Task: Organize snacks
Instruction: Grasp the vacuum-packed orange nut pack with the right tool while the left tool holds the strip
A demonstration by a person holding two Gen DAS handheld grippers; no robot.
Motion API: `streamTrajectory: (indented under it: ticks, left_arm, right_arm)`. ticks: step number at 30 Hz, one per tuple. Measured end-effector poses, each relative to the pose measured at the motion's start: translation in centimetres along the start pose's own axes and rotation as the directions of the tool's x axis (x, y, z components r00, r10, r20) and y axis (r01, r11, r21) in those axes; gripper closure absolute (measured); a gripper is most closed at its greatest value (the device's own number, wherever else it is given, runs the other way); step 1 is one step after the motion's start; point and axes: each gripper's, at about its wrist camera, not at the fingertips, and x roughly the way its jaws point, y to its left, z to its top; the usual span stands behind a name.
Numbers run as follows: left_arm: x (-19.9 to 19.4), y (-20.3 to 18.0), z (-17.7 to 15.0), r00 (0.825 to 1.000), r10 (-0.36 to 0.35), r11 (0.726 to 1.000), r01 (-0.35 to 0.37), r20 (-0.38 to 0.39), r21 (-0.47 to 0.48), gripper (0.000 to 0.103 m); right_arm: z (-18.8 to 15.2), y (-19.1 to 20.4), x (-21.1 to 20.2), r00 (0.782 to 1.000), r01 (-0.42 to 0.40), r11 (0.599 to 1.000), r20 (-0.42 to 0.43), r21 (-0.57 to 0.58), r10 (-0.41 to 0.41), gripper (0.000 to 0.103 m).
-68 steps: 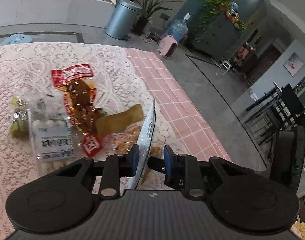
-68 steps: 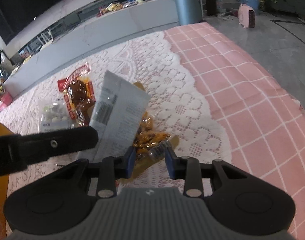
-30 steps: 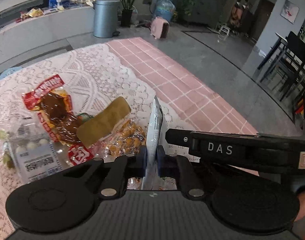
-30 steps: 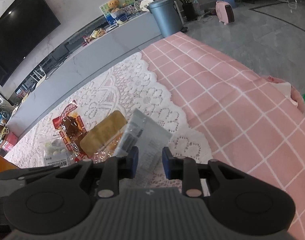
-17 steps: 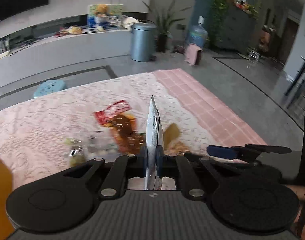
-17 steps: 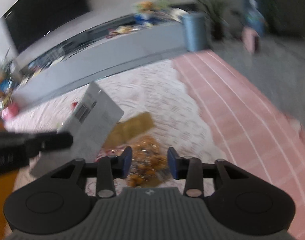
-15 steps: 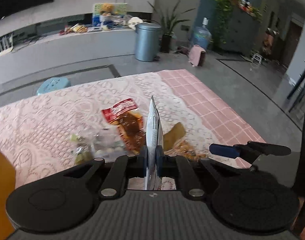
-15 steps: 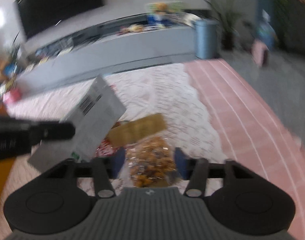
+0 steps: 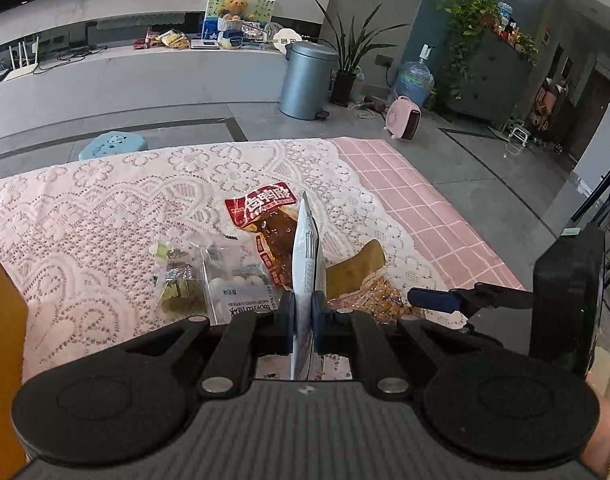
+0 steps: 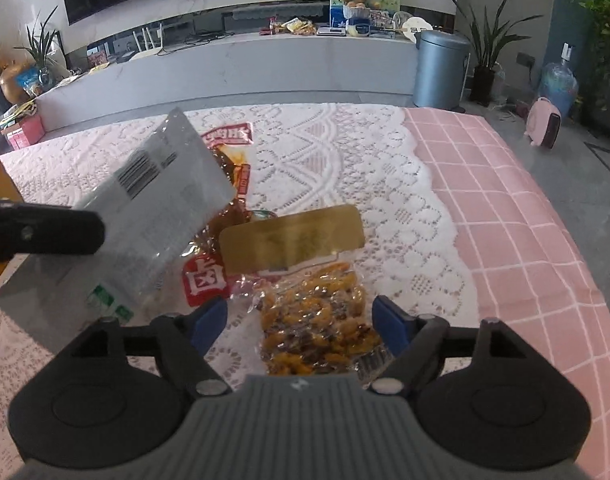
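Note:
My left gripper point(image 9: 303, 316) is shut on a flat grey snack packet point(image 9: 305, 256), seen edge-on and held above the table. In the right wrist view the same grey packet point(image 10: 145, 216) hangs tilted at the left, with a left finger point(image 10: 45, 234) clamped on it. My right gripper point(image 10: 299, 318) hovers over a clear bag of orange snacks point(image 10: 313, 320) with a gold header point(image 10: 291, 240). Its jaws are opening; the bag lies between the blue pads point(image 10: 387, 320), which do not press on it. A red meat packet point(image 9: 265, 208) lies behind.
A clear pack of white balls point(image 9: 237, 292) and a small green packet point(image 9: 177, 284) lie left of the pile on the lace cloth point(image 9: 105, 216). An orange box point(image 9: 1, 320) stands at the left edge. The pink checked cloth point(image 10: 525, 220) ends at the table's right edge.
The right jaws have spread wide and the right gripper has swung from the grey packet over the orange snack bag. The left gripper has carried the grey packet up and to the left.

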Motion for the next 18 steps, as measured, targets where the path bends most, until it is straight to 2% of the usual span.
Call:
streamTrajectory:
  ticks: [3, 12, 18]
  left_arm:
    - [0.1, 0.2, -0.1, 1.0, 0.001, 1.0, -0.001, -0.003, -0.01, 0.095]
    - [-0.7, -0.1, -0.2, 1.0, 0.005, 1.0, -0.005, -0.004, -0.03, 0.095]
    - [-2.1, -0.4, -0.1, 1.0, 0.013, 0.999, -0.013, 0.015, -0.035, 0.095]
  right_arm:
    - [-0.1, -0.1, 0.3, 1.0, 0.018, 1.0, -0.015, 0.002, -0.018, 0.041]
    - [-0.2, -0.3, 0.1, 1.0, 0.002, 1.0, -0.021, 0.018, -0.002, 0.044]
    - [-0.1, -1.5, -1.3, 1.0, 0.021, 0.996, 0.011, 0.092, -0.022, 0.044]
